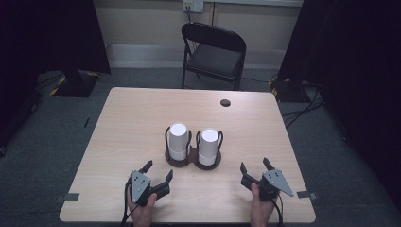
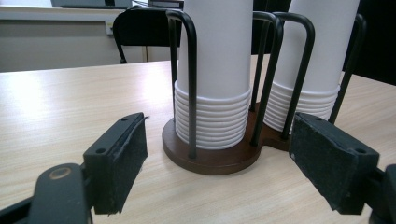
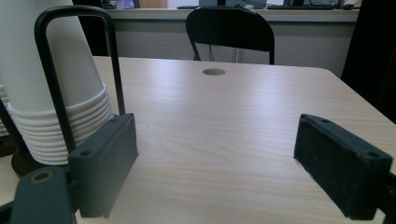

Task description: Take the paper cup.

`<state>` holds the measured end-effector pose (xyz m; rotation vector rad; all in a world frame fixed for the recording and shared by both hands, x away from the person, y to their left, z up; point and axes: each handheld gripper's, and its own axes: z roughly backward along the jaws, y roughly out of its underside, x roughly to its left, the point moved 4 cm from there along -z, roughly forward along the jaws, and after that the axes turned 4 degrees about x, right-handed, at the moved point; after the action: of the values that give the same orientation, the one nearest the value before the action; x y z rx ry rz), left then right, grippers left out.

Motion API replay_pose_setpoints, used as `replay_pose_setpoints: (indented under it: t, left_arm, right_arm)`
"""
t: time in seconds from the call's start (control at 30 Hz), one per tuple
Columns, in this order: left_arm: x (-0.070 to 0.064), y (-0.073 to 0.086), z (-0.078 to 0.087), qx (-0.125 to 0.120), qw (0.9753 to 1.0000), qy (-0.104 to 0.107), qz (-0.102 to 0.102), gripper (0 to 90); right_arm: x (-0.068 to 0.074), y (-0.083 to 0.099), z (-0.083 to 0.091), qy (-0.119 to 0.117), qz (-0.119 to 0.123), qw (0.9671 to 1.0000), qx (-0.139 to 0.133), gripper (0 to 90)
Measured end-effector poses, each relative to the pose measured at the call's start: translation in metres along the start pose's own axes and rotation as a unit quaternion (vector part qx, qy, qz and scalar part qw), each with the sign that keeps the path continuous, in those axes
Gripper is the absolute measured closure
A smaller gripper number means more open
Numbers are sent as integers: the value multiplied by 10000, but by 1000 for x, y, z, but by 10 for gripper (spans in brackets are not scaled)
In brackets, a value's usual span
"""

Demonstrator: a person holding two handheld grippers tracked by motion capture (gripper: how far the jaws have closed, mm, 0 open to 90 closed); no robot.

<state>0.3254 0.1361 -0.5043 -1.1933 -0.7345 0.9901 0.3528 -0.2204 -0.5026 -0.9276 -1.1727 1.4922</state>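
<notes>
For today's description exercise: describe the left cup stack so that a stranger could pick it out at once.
Start at the wooden table; near its middle stands a dark double holder with black wire loops. The left cup stack is the white tower in its left ring, nearer the left gripper. Its twin, the right cup stack, fills the other ring.

The high view looks forward and down over the whole counter (image 1: 142,113). Each gripper view sits low behind its own fingers (image 2: 119,161), close to the cup stacks (image 3: 44,84); all views share the black chair (image 1: 213,52).
</notes>
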Motion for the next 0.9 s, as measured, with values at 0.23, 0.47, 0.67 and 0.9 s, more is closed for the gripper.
replay_pose_setpoints:
  t: [0.23, 0.47, 0.67, 0.9]
  left_arm:
    - [0, 0, 0, -26, 10000, 19, -14, 192]
    - [0, 0, 1, -76, 10000, 19, -41, 192]
    - [0, 0, 1, -49, 10000, 55, -18, 196]
    - [0, 0, 1, -49, 10000, 69, -4, 197]
  right_arm:
    - [1, 0, -1, -31, -48, 10000, 40, 130]
    - [17, 0, -4, -257, -3, 9996, 106, 128]
    - [33, 0, -5, -598, 59, 9979, 224, 133]
    - [41, -7, -2, -997, -162, 9948, 109, 163]
